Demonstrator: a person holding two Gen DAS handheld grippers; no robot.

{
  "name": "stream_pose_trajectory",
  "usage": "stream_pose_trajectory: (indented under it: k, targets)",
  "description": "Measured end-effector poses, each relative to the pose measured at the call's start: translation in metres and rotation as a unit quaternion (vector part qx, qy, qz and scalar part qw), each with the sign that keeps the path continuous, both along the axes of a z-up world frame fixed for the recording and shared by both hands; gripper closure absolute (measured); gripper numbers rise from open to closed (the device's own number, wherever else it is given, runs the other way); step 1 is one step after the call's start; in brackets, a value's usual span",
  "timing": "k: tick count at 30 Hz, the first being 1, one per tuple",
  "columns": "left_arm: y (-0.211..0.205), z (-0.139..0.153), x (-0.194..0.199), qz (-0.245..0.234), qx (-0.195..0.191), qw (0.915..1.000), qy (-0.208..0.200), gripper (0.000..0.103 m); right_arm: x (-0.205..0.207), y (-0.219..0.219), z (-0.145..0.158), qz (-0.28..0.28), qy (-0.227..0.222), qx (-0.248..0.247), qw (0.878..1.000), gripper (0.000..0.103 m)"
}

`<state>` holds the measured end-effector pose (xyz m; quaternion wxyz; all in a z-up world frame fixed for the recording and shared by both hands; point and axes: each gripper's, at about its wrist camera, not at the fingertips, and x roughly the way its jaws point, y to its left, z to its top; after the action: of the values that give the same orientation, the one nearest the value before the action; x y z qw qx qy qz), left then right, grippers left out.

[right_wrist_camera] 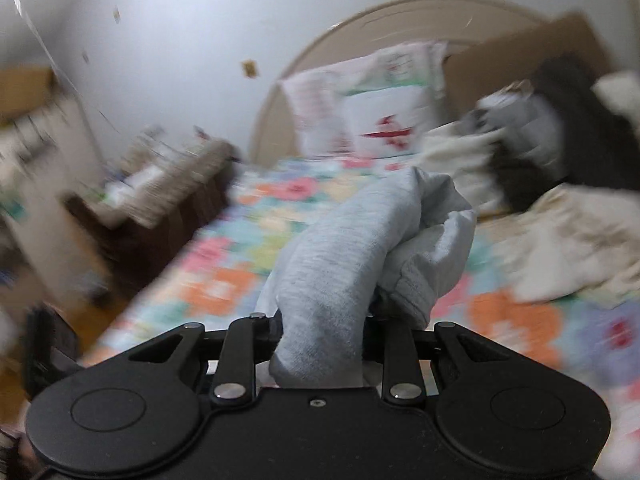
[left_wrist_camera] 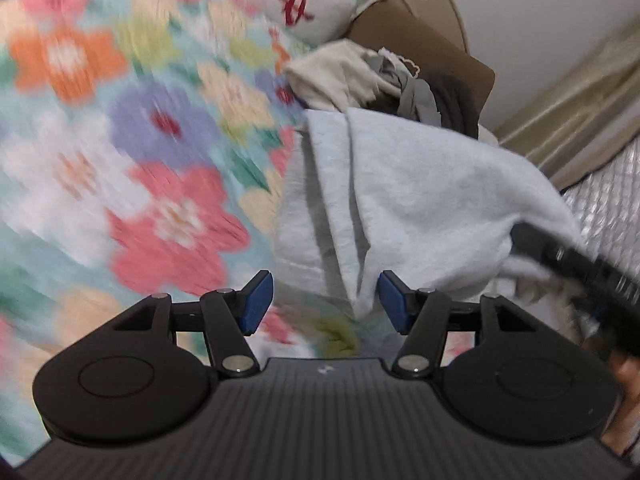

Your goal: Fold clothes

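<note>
While the right gripper [right_wrist_camera: 320, 320] is clenched on a bunched grey garment [right_wrist_camera: 344, 264] and holds it up over a bed, the left gripper [left_wrist_camera: 326, 300] waits with its blue pads [left_wrist_camera: 256, 304] spread apart and nothing between them. In the left view the garment [left_wrist_camera: 400, 200] hangs in soft folds just ahead of those pads, its lowest fold dipping between them without being gripped. This looks like the opening step: lifting one piece out to spread it. The next move likely calls for the left gripper to pinch a free hem or corner. The flowered bedspread [left_wrist_camera: 120, 160] offers open room to the left; a pile of clothes [left_wrist_camera: 380, 76] and a cardboard box [left_wrist_camera: 432, 40] crowd the far right, toward the headboard [right_wrist_camera: 360, 24].
</note>
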<state>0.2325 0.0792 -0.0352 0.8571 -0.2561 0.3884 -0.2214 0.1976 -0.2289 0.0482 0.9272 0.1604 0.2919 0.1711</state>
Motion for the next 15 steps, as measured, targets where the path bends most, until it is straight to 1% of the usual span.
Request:
stream_pose_trajectory:
  k: [1, 3, 4, 5, 6, 8, 9, 10, 11, 12, 13, 15]
  targets:
    - [0.009, 0.012, -0.008, 0.003, 0.016, 0.9998, -0.012, 0.043, 0.003, -0.001, -0.002, 0.008, 0.012, 0.030, 0.999, 0.073]
    - [0.016, 0.017, -0.017, 0.014, 0.043, 0.9988, -0.018, 0.039, 0.009, -0.004, -0.006, 0.025, 0.035, 0.091, 0.995, 0.073]
    - [0.019, 0.019, -0.021, 0.018, 0.056, 0.9981, -0.020, 0.039, 0.013, -0.006, -0.012, 0.031, 0.049, 0.112, 0.992, 0.073]
    - [0.020, 0.014, -0.020, 0.018, 0.059, 0.9981, -0.009, 0.039, 0.018, -0.010, -0.025, 0.031, 0.068, 0.119, 0.990, 0.073]
    - [0.021, 0.007, -0.018, 0.017, 0.063, 0.9979, 0.003, 0.039, 0.022, -0.011, -0.039, 0.029, 0.084, 0.115, 0.989, 0.073]
    - [0.016, -0.011, -0.011, 0.015, 0.080, 0.9964, 0.024, 0.039, 0.027, -0.011, -0.072, 0.020, 0.113, 0.073, 0.991, 0.073]
    - [0.014, -0.020, -0.008, 0.014, 0.089, 0.9953, 0.034, 0.039, 0.029, -0.009, -0.089, 0.013, 0.128, 0.043, 0.991, 0.073]
    - [0.012, -0.029, -0.005, 0.013, 0.097, 0.9942, 0.044, 0.039, 0.028, -0.005, -0.107, 0.004, 0.144, -0.001, 0.990, 0.073]
    - [0.007, -0.034, -0.002, 0.011, 0.097, 0.9942, 0.044, 0.039, 0.027, -0.002, -0.122, -0.002, 0.155, -0.037, 0.987, 0.073]
    - [0.003, -0.039, 0.002, 0.009, 0.098, 0.9941, 0.045, 0.039, 0.025, -0.003, -0.130, -0.003, 0.155, -0.048, 0.987, 0.073]
    - [-0.001, -0.044, 0.005, 0.007, 0.097, 0.9942, 0.046, 0.039, 0.023, -0.008, -0.135, -0.004, 0.151, -0.039, 0.988, 0.073]
    - [-0.013, -0.053, 0.009, -0.002, 0.078, 0.9960, 0.042, 0.039, 0.019, -0.017, -0.137, 0.000, 0.143, -0.028, 0.989, 0.072]
